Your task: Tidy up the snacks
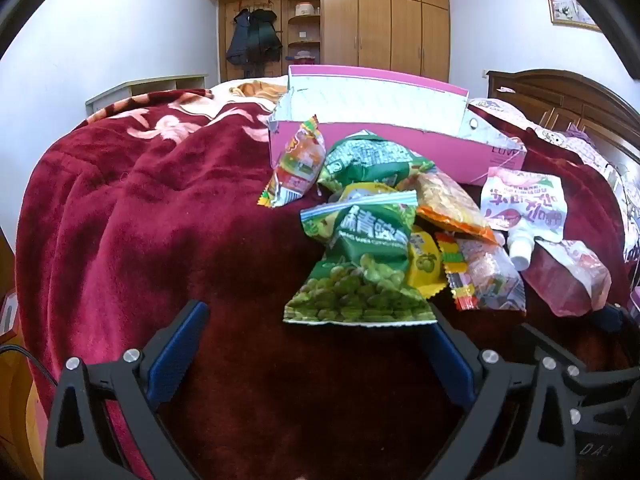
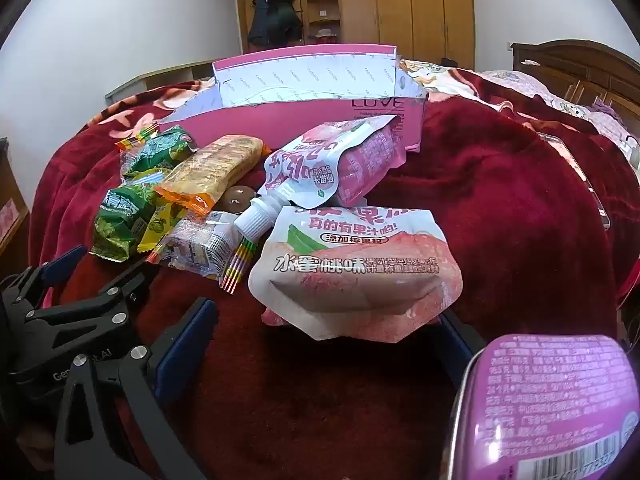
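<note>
A heap of snack packs lies on a dark red blanket (image 1: 160, 208) in front of an open pink box (image 1: 400, 152). My left gripper (image 1: 316, 340) stands open; the green pea bag (image 1: 360, 272) lies just ahead of its tips, its lower edge over the right blue pad. My right gripper (image 2: 328, 310) is open too, and the big peach jelly pouch (image 2: 356, 276) rests between and just beyond its tips, not pressed. A spouted peach pouch (image 2: 332, 164), an orange cracker pack (image 2: 216, 172) and a clear striped pack (image 2: 200, 244) lie in the pile.
A purple tin (image 2: 552, 408) sits very close to the right wrist camera and hides the right finger. The left gripper (image 2: 104, 268) shows at the left of that view. Wooden wardrobes (image 1: 384, 20) and a dark headboard (image 1: 560, 100) stand behind the bed.
</note>
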### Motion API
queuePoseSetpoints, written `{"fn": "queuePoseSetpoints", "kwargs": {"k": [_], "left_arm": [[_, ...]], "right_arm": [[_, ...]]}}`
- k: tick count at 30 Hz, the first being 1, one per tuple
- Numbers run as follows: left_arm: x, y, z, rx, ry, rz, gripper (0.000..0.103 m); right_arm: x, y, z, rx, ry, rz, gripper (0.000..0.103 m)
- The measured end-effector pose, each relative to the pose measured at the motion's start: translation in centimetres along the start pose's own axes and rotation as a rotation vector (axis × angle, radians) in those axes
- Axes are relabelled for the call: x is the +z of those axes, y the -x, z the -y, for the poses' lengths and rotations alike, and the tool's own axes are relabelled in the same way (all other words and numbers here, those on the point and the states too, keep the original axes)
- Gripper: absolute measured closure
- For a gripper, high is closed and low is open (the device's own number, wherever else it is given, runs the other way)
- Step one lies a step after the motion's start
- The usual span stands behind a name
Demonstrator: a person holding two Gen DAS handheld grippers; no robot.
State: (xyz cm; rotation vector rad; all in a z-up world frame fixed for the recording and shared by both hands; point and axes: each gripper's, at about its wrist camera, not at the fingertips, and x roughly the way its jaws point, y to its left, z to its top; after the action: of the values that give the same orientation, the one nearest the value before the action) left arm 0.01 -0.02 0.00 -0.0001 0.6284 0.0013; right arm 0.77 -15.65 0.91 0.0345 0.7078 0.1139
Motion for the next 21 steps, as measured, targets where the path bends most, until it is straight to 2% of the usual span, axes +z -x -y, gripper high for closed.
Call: {"fn": "queuePoseSetpoints", "kwargs": {"k": [21], "left_arm": [[0.0,0.01,-0.02,0.001,-0.002,0.005,0.0]], "right_arm": [[-0.03,0.06,-0.07,0.0,0.001,0.005,0.0]]}}
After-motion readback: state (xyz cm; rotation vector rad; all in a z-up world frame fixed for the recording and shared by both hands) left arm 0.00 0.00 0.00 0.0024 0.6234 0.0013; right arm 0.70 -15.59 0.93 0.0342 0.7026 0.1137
